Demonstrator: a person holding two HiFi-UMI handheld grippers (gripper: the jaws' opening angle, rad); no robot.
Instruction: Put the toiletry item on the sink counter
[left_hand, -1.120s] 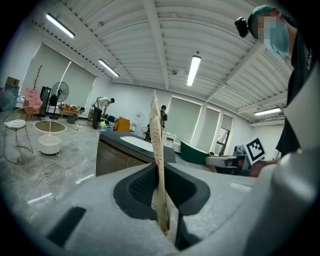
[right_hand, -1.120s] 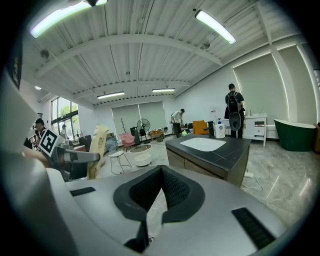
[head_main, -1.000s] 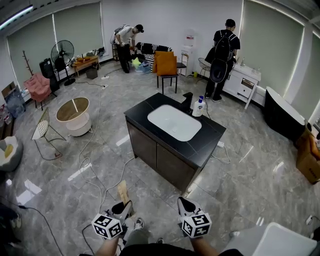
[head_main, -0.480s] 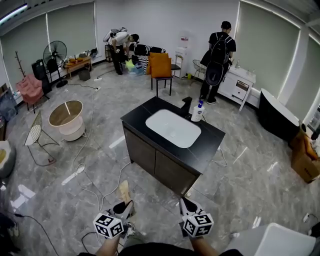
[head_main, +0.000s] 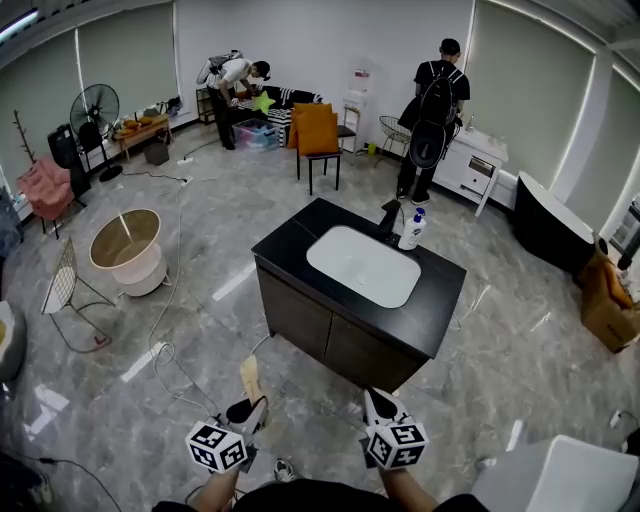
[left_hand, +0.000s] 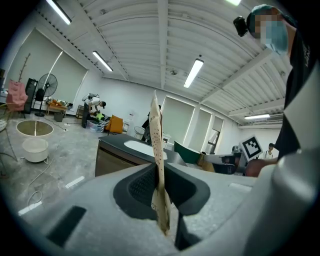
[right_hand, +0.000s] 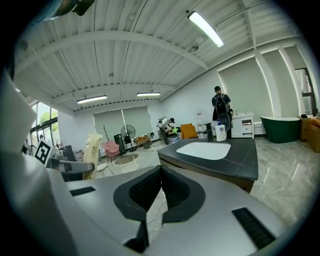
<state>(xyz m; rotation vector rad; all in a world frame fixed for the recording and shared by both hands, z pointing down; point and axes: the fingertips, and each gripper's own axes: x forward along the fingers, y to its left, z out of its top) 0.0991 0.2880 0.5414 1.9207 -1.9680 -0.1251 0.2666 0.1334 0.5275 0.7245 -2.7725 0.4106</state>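
Observation:
The toiletry item is a flat beige tube (head_main: 250, 380), standing upright between the pads of my left gripper (head_main: 246, 409), which is shut on it. In the left gripper view the tube (left_hand: 157, 150) rises from the jaws (left_hand: 161, 186). My right gripper (head_main: 377, 405) is shut and empty, its pads together (right_hand: 159, 186). The black sink counter (head_main: 441, 300) with a white basin (head_main: 364, 265) stands ahead of both grippers, some way off. The right gripper view also shows the counter (right_hand: 242, 161) and, at the left, the tube (right_hand: 91, 149).
A black faucet (head_main: 390, 218) and a white pump bottle (head_main: 411, 230) stand at the counter's far edge. Cables (head_main: 170, 355) trail over the floor at the left, near a round tub (head_main: 126, 248). Two people (head_main: 436, 110) work at the back. A white object (head_main: 560, 480) lies at the lower right.
Both grippers have moved forward together, the tube still in the left one. The sink counter now sits nearer and more central in the head view.

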